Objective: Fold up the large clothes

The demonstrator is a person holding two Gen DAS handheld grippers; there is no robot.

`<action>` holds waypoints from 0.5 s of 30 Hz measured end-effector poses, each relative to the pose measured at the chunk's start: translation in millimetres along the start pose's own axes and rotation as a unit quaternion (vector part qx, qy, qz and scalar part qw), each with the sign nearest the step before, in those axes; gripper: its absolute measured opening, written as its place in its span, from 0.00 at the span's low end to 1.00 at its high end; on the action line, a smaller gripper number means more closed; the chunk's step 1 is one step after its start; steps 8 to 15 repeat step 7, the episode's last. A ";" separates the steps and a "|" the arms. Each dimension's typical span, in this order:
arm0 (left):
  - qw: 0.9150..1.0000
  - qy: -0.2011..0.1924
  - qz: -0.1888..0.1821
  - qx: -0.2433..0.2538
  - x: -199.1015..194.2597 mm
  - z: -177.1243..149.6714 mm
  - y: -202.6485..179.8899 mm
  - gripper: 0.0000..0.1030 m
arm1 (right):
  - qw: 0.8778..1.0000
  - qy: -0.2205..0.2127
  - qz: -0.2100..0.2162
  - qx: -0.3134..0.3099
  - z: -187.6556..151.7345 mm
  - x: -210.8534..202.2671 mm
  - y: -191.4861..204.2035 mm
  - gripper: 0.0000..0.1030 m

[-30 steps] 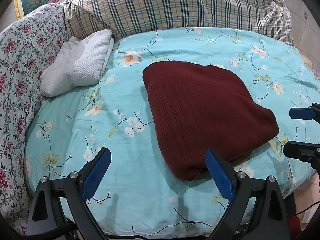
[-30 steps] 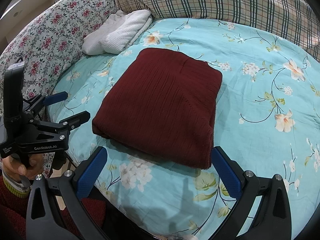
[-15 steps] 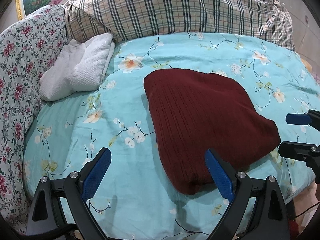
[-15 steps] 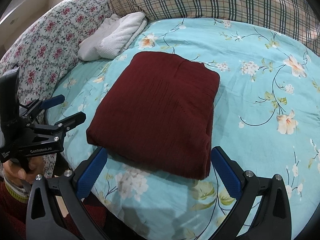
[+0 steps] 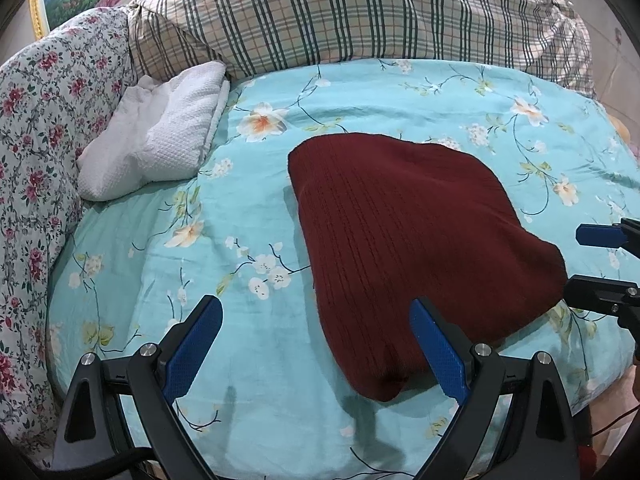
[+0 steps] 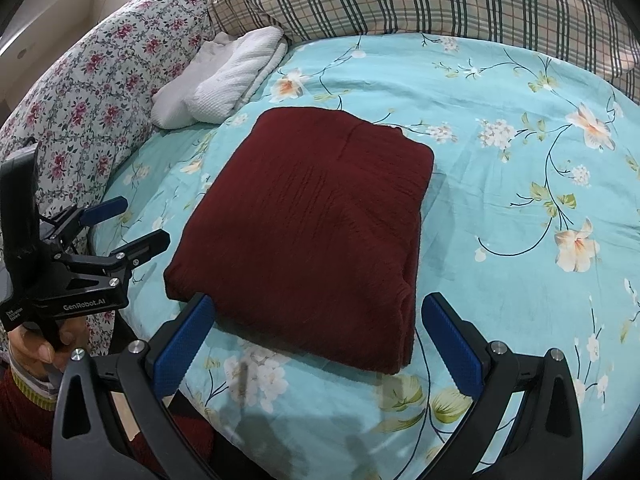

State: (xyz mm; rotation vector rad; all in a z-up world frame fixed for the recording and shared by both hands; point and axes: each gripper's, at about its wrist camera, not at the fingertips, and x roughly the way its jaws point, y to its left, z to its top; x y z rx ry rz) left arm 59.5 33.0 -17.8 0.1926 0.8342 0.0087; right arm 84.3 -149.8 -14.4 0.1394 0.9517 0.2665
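At the far left of the maroon sweater point(image 6: 308, 232) we are seeing a pink-flowered quilt point(image 6: 100, 80), and a white folded towel point(image 6: 232, 80) is lying just left of and beyond the sweater's far corner. We are holding the left gripper point(image 6: 132, 226) off the sweater's left edge, its jaws spread wide and gripping nothing. The sweater itself is lying folded into a thick rectangle on the turquoise floral bedsheet point(image 6: 500, 208), near the bed's front edge. Beyond the sweater a plaid duvet point(image 5: 360, 16) is bunching along the head of the bed. We are keeping the right gripper point(image 6: 320, 336) over the sweater's near edge, jaws wide apart and empty.
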 end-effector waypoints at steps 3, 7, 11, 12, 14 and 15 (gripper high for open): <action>1.000 0.004 -0.003 -0.003 2.7 0.8 -1.7 0.92 | 1.000 0.001 0.003 0.005 0.7 3.4 -4.4 1.00; 1.000 0.011 -0.008 -0.005 6.9 1.6 -5.6 0.92 | 1.000 0.003 0.005 0.015 1.6 10.0 -11.9 1.00; 1.000 0.011 -0.008 -0.005 6.9 1.6 -5.6 0.92 | 1.000 0.003 0.005 0.015 1.6 10.0 -11.9 1.00; 1.000 0.011 -0.008 -0.005 6.9 1.6 -5.6 0.92 | 1.000 0.003 0.005 0.015 1.6 10.0 -11.9 1.00; 1.000 0.011 -0.008 -0.005 6.9 1.6 -5.6 0.92 | 1.000 0.003 0.005 0.015 1.6 10.0 -11.9 1.00; 1.000 0.011 -0.008 -0.005 6.9 1.6 -5.6 0.92 | 1.000 0.003 0.005 0.015 1.6 10.0 -11.9 1.00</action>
